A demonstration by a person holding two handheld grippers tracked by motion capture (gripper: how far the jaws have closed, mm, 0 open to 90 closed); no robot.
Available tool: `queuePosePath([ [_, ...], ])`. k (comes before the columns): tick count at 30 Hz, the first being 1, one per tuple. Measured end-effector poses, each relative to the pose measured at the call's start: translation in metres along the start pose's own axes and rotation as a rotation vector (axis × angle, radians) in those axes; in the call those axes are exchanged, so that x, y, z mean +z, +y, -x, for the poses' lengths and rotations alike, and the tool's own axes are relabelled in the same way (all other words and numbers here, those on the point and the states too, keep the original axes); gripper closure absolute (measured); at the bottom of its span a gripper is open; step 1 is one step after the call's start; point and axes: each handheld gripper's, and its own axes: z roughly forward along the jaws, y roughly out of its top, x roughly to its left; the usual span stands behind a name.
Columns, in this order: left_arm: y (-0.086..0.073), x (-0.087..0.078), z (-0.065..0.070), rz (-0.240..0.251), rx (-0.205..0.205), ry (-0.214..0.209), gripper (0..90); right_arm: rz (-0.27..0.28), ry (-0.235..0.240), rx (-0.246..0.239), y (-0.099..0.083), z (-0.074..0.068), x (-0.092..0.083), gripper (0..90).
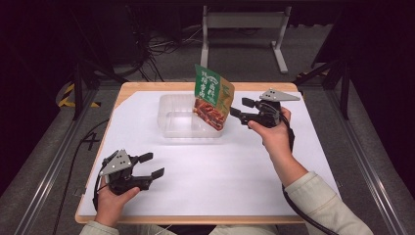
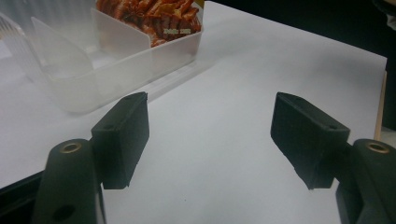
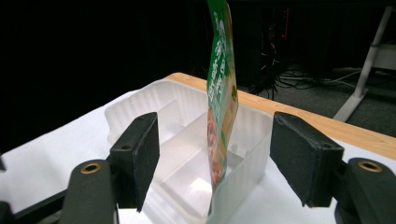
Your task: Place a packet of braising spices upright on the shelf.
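The snack packet [image 1: 214,96], green at the top with red printed food below, stands on edge in the right compartment of the clear plastic tray [image 1: 172,128] at the far middle of the white table [image 1: 205,171]. It leans against the tray's right wall.

The right gripper [image 1: 240,108] sits just right of the packet, jaws apart and clear of it. In the right gripper view the packet [image 3: 221,100] rises between and beyond the two pads, touching neither.

The left gripper [image 1: 152,165] rests near the table's front left, well apart from tray and packet, jaws apart with nothing between them.
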Motion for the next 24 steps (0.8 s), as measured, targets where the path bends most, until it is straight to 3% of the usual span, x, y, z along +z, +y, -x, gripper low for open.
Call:
queuePosePath([
  [6, -0.001, -0.006, -0.005, -0.004, 0.008, 0.011, 27.5, 0.012, 0.025, -0.049, -0.011, -0.002, -0.035, 33.0],
  [12, -0.003, -0.009, -0.007, 0.005, 0.003, 0.013, 27.3, 0.002, 0.033, -0.051, -0.035, -0.001, -0.066, 32.6],
  [18, -0.003, -0.009, -0.006, 0.022, 0.020, 0.001, 27.3, -0.011, 0.034, -0.038, -0.068, 0.005, -0.087, 32.1],
  [24, -0.006, -0.007, -0.006, 0.020, 0.012, -0.008, 26.4, -0.011, 0.037, 0.014, -0.099, 0.015, -0.094, 32.0],
])
